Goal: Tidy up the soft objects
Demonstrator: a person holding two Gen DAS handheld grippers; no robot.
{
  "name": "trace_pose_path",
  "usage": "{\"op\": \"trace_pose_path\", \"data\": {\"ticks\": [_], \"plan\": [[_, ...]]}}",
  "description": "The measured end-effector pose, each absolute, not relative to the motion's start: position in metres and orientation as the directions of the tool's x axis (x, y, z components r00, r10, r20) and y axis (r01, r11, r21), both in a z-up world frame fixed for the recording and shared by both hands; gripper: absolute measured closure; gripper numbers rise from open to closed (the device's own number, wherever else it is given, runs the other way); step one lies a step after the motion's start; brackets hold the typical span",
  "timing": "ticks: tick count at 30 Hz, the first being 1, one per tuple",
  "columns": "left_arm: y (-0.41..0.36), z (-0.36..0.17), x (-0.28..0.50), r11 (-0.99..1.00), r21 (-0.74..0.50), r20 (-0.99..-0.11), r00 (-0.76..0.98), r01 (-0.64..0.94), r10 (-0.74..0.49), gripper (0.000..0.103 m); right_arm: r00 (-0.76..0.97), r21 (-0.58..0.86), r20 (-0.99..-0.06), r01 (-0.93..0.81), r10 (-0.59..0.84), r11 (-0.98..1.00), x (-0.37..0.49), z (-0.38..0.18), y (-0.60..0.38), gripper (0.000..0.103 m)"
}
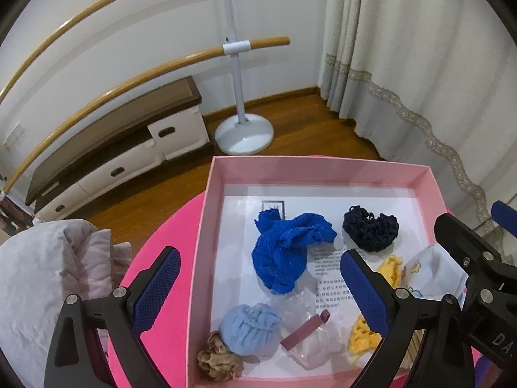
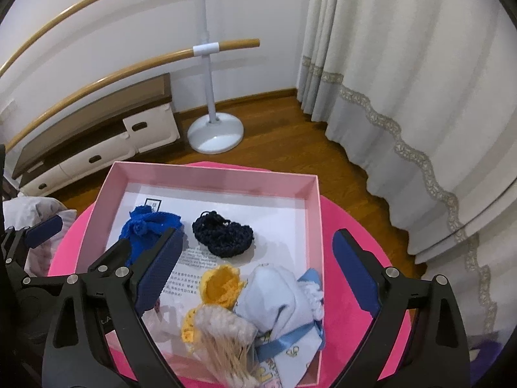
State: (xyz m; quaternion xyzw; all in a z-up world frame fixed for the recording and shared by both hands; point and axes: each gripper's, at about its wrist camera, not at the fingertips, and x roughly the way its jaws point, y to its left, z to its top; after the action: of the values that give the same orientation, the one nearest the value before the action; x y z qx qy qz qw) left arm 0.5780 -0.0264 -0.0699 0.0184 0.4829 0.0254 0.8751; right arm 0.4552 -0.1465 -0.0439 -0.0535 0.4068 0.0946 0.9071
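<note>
Round pink table [image 2: 339, 223] over wood floor, curtain and barre stand behind. Pink box [image 1: 206, 226] on the table: royal-blue knit [image 1: 284, 252] at box centre, long axis from far corner toward near wall; navy net [image 1: 370, 231] right of it; pale-blue cap [image 1: 250, 328] and tan scrunchie [image 1: 219, 357] at near-left corner; yellow crochet [image 2: 221, 286] and white cloth [image 2: 274, 307] near-right. Left gripper [image 1: 258, 291] and right gripper [image 2: 255, 278] both spread wide, holding nothing. Step, judged: between placements; next calls for fetching another piece.
</note>
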Motion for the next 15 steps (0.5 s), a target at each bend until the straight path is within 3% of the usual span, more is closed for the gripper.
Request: {"op": "trace_pose_path", "data": {"ticks": [15], "plan": [[-0.03, -0.03, 0.453, 0.996, 0.05, -0.752, 0.654, -0.068, 0.082, 0.005, 0.739, -0.044, -0.674, -0.071, 0.022, 0.997, 0.376, -0.026, -0.178, 0.004]]}}
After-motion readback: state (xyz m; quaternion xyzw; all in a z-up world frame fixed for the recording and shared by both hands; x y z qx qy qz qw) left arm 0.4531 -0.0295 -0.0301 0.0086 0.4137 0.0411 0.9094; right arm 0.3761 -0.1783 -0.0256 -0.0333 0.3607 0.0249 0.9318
